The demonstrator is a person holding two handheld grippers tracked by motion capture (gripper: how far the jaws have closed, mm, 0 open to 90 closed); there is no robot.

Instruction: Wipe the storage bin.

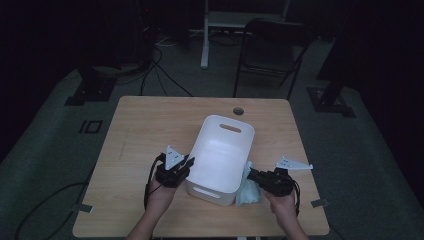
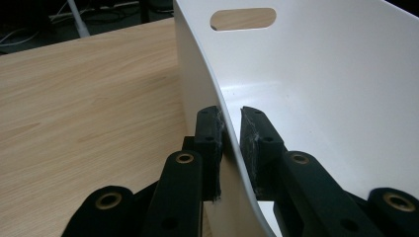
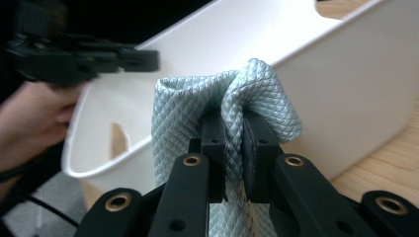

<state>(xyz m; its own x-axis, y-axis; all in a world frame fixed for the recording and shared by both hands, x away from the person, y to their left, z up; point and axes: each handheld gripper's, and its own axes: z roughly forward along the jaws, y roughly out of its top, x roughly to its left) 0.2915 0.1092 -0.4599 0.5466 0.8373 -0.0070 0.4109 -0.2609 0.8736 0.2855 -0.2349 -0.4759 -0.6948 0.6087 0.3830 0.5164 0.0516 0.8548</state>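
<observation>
A white plastic bin (image 1: 220, 155) sits on the wooden table (image 1: 150, 130), a little toward the near edge and turned at a slant, with slot handles cut in both end walls. The left gripper (image 1: 186, 162) straddles the bin's left wall near its near corner: in the left gripper view one jaw stands outside the wall and one inside, the outer pad touching the plastic and the inner one nearly so. That looks like a pinch on the rim, probably to steady the bin so it does not slide or tip while something goes in.

The right gripper (image 1: 252, 173) is just beside the bin's right wall, close to the table's near right part. Its jaws are pressed together on a fold of pale blue-green cloth (image 3: 232, 103) with a quilted diamond weave. The pinched fold rises level with the bin's rim, and the rest of the cloth hangs down outside the wall, which suggests it is being lifted to go over the edge into the bin.

From the high view the inside of the bin looks bare, though the near inner wall is hidden by the rim. The lower end of the cloth is cut off in the right gripper view, and the room beyond the table is too dark to make out much besides a folding chair (image 1: 272, 50) and cables.
</observation>
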